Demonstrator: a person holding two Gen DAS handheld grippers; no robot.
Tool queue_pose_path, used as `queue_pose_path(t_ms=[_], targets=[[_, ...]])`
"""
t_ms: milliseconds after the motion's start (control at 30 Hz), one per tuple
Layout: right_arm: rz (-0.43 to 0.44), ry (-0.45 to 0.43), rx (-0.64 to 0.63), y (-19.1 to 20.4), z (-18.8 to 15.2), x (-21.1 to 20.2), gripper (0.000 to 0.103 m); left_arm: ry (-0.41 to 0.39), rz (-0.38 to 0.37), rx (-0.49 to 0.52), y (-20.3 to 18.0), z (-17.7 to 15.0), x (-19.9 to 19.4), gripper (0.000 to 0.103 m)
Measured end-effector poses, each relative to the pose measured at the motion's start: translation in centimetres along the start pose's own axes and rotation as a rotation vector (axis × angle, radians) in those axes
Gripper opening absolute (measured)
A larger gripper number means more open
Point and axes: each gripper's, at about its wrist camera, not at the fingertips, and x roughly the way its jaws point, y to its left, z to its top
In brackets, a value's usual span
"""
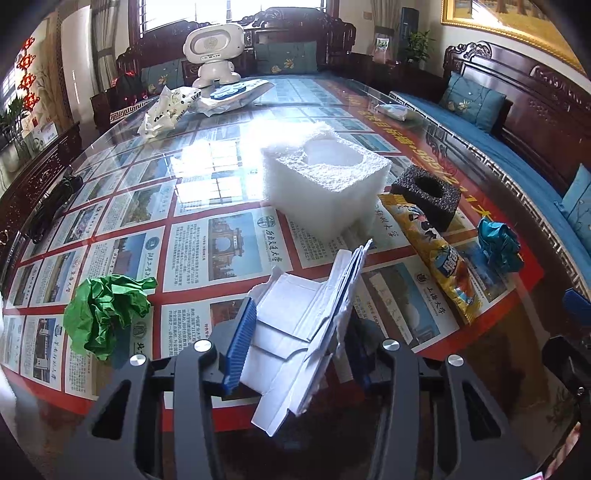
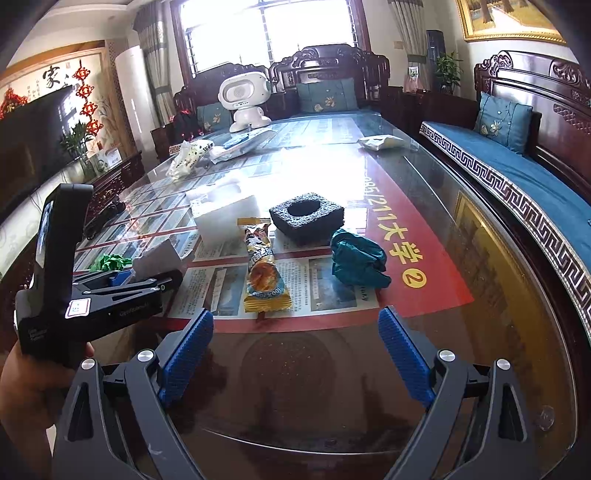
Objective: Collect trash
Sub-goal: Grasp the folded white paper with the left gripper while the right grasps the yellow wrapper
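Home living room: carved dark-wood sofas (image 2: 517, 110) with blue cushions (image 2: 504, 120), glass-topped counter (image 2: 480, 258), curtained window (image 2: 273, 33), gilt-framed painting (image 2: 509, 18), red knot ornaments (image 2: 86, 99), wall calligraphy (image 2: 51, 79), potted plants (image 2: 447, 70).

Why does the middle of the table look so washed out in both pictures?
Left wrist view: window light mirrors off the glass table, bleaching the white foam block. Right wrist view: the same glare hides the print beyond the black foam; fisheye bends edges.
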Motion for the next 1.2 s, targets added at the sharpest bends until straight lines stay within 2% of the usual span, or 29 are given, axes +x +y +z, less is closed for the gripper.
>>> queue_pose_path(t_ms=[300,367,433,500,700,867,1000,1200], targets=[[-0.002,0.051,-0.057,1.7,1.0,2.1,0.087,-0.001,-0.034,-0.009,0.0,0.1,-0.4,0.046],[0.012,0.080,-0.075,2.3,1.4,3.0,0.080,-0.002,-0.037,-0.006,0.1,0.2,-0.4,0.046],[0.011,0.097,-0.083,2.7,1.8,3.8,0.079,-0.008,-0.047,-0.007,0.2,0.4,-0.5,0.031],[-0.001,0.109,-0.089,3.0,2.3,4.5,0.079,-0.017,-0.052,-0.009,0.2,0.6,-0.8,0.027],[-0.011,0.152,-0.098,3.7,3.3,6.8,0.080,-0.017,-0.076,-0.021,0.5,1.0,-0.7,0.024],[-0.012,0.184,-0.103,4.0,3.6,8.2,0.080,-0.030,-0.105,-0.025,0.8,1.3,-0.8,0.016],[-0.013,0.202,-0.113,4.2,4.0,9.2,0.080,-0.027,-0.113,-0.026,0.8,1.7,-0.6,0.016],[-0.032,0.248,-0.110,4.1,4.6,11.3,0.070,-0.025,-0.123,-0.024,0.7,1.8,-0.4,0.016]])
